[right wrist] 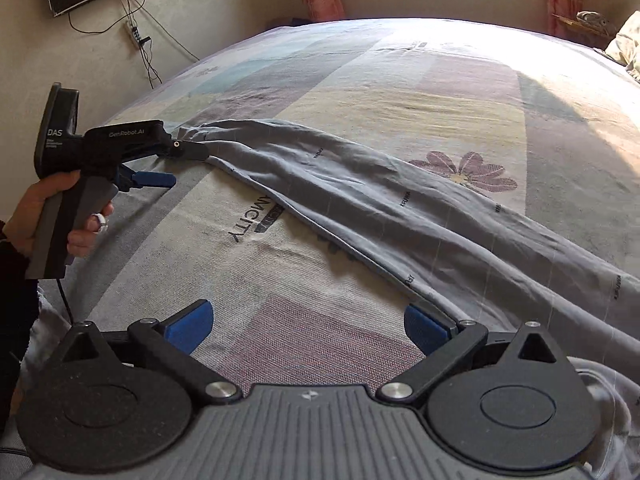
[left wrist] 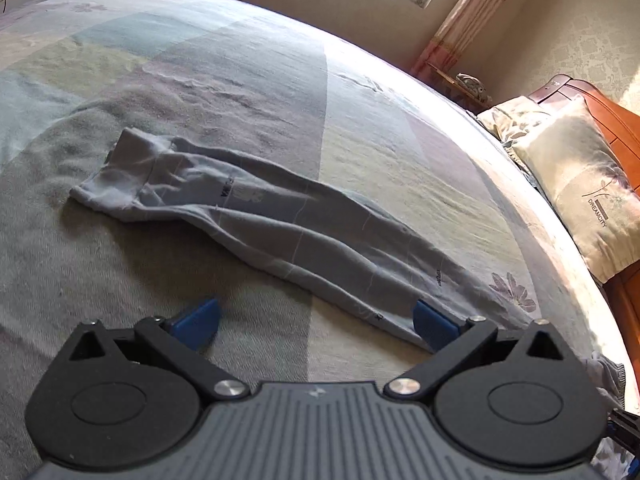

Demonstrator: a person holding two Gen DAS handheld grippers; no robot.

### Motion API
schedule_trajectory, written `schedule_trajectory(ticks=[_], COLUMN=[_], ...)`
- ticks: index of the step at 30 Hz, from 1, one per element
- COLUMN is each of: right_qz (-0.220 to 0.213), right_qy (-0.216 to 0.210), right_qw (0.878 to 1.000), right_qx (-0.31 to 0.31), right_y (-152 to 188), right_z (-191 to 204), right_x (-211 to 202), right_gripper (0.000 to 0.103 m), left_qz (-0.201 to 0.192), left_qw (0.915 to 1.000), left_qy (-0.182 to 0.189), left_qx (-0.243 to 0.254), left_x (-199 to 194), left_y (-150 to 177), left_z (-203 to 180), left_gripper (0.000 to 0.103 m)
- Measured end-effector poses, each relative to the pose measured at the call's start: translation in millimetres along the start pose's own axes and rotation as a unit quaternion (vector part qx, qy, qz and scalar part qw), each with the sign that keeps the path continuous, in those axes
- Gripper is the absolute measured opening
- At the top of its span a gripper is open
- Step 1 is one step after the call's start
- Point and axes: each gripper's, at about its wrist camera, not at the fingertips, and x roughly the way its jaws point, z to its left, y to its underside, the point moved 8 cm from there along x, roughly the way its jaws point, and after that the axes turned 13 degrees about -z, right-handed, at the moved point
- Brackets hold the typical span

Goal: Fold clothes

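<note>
Grey garment [left wrist: 256, 216] lies long and rumpled on bed [left wrist: 400, 152]: soft, light, limp. You hold both grippers wide, empty; pinch at hem corners, judging by its lie.

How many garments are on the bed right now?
1. A grey garment lies stretched across the bedspread, running from the left gripper toward the right gripper. Others may lie out of view.

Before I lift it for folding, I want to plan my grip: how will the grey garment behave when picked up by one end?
The grey garment will probably drape limply: it already lies in long soft wrinkles on the bed. It looks thin, so likely light. Lifted by one end, the rest may drag and bunch.
</note>
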Motion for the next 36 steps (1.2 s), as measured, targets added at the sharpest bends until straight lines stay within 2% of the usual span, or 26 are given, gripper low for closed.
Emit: schedule_trajectory(ticks=[2,6,9,13,15,17,19,21,22,23,27,30,31,33,36], right_qz=[-0.011,-0.038,-0.052,-0.05,-0.043,-0.038,-0.033,-0.031,-0.031,-0.03,-0.028,-0.027,-0.026,-0.025,-0.023], right_qy=[-0.015,-0.05,-0.051,-0.041,-0.032,-0.029,-0.03,-0.028,-0.025,-0.024,-0.016,-0.01,-0.008,-0.004,0.001], right_qw=[1.0,0.998,0.997,0.997,0.998,0.998,0.998,0.999,0.999,0.999,0.999,0.999,0.999,0.998,0.998], right_qx=[0.013,0.03,0.027,0.033,0.035,0.036,0.037,0.032,0.032,0.033,0.04,0.044,0.046,0.049,0.054], right_y=[-2,-10,-17,-15,-11,-7,-5,-4,-3,-3,0,2,3,4,6], right_z=[4,14,17,14,11,10,11,11,10,9,4,0,-1,-4,-8], right_x=[-3,-8,-8,-2,0,2,4,6,7,7,7,7,7,7,7], right_gripper=[0.103,0.103,0.103,0.103,0.103,0.103,0.103,0.103,0.103,0.103,0.103,0.103,0.103,0.103,0.103], left_qz=[-0.013,-0.034,-0.05,-0.076,-0.118,-0.147,-0.073,-0.075,-0.079,-0.082,-0.089,-0.072,-0.075,-0.08,-0.089], left_qw=[0.9996,0.9985,0.9977,0.9966,0.9929,0.9875,0.9951,0.9957,0.9958,0.9956,0.9838,0.9819,0.9807,0.9778,0.972], left_qy=[-0.003,0.016,0.022,0.028,0.007,0.035,0.057,0.054,0.043,0.034,0.06,0.087,0.079,0.062,0.037], left_qx=[0.025,0.039,0.04,0.013,-0.016,-0.044,-0.035,-0.009,-0.018,-0.03,-0.144,-0.152,-0.162,-0.183,-0.214], left_x=[8,22,29,36,31,27,43,44,45,46,46,43,42,41,40], left_y=[-5,-18,-26,-39,-52,-55,-44,-47,-51,-56,-64,-61,-61,-59,-57], left_z=[4,15,24,34,43,44,42,40,44,48,70,78,84,94,110], left_gripper=[0.102,0.102,0.102,0.102,0.102,0.102,0.102,0.102,0.102,0.102,0.102,0.102,0.101,0.09,0.063])
